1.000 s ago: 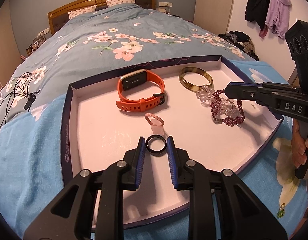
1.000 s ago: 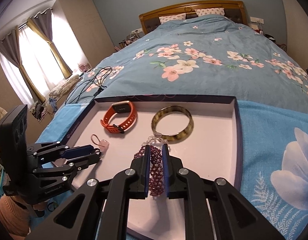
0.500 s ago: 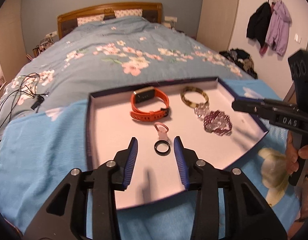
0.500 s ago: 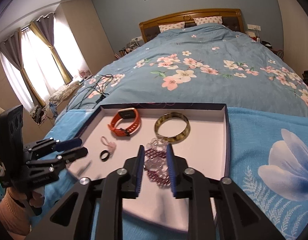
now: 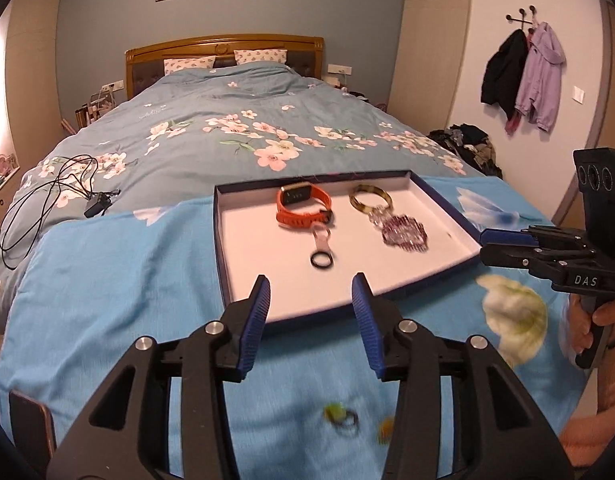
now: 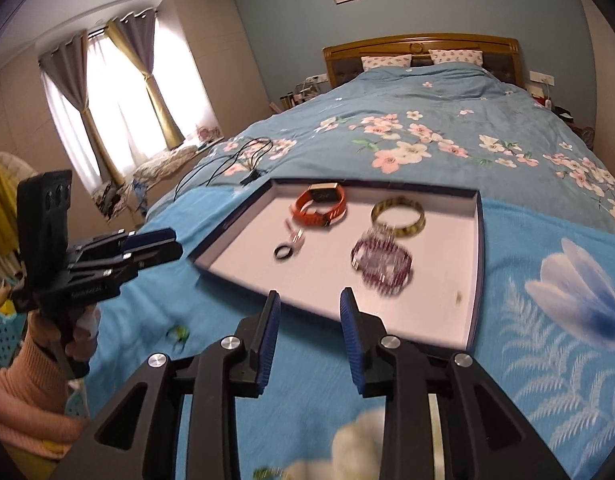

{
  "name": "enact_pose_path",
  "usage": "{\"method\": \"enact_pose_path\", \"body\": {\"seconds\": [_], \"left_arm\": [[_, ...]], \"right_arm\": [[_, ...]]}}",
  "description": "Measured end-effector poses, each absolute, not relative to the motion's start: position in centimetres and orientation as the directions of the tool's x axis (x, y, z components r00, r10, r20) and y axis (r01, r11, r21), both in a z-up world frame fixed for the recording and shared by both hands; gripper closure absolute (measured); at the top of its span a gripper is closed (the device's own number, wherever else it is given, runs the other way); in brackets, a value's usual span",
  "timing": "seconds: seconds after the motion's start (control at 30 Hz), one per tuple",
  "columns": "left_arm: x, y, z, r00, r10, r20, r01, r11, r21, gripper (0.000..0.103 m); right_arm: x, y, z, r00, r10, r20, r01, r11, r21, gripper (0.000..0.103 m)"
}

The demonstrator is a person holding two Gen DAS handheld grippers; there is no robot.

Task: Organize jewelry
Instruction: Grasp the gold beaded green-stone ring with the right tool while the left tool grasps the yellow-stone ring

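A shallow blue-rimmed tray (image 5: 222,248) (image 6: 478,264) lies on the bed. In it are an orange watch (image 5: 301,204) (image 6: 319,205), a tortoiseshell bangle (image 5: 370,199) (image 6: 397,216), a purple bead bracelet (image 5: 405,234) (image 6: 381,264), a black ring (image 5: 321,259) (image 6: 284,253) and a small pink piece (image 5: 322,238). My left gripper (image 5: 311,296) is open and empty, in front of the tray's near edge. My right gripper (image 6: 309,312) is open and empty, near the tray's front edge. A green ring (image 5: 343,420) (image 6: 178,335) lies on the blanket outside the tray.
The tray rests on a light blue blanket (image 5: 107,280) over a floral duvet (image 5: 227,128). A black cable (image 5: 47,192) lies on the bed at the left. A small orange piece (image 5: 385,426) lies beside the green ring. Coats (image 5: 523,76) hang on the right wall.
The left gripper let go of the black ring, the right let go of the purple bracelet. Both opened and drew back from the tray towards me.
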State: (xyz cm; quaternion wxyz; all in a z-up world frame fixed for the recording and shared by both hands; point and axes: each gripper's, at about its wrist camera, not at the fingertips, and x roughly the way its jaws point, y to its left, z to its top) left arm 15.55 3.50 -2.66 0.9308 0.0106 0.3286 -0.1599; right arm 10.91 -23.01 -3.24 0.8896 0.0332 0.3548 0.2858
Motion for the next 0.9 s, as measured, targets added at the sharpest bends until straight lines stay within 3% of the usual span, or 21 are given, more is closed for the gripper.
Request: {"method": "enact_pose_path", "body": {"seconds": [0.37,0.9], "left_arm": [[9.5,3.0,-5.5,0.661,-0.387,-0.643,0.4,0.907,-0.134,0.061],[7.1,0.2,-8.1,0.592,-0.391,-0.705,0.439,0.89,-0.125,0.061]], "right_arm": [[5.5,-23.8,-5.8,0.541,0.492,-0.682,-0.49,0.844,0.22,0.068],[2.2,-22.3,-7.8,0.514,0.462,-0.723,-0.504,0.844,0.182,0.063]]}}
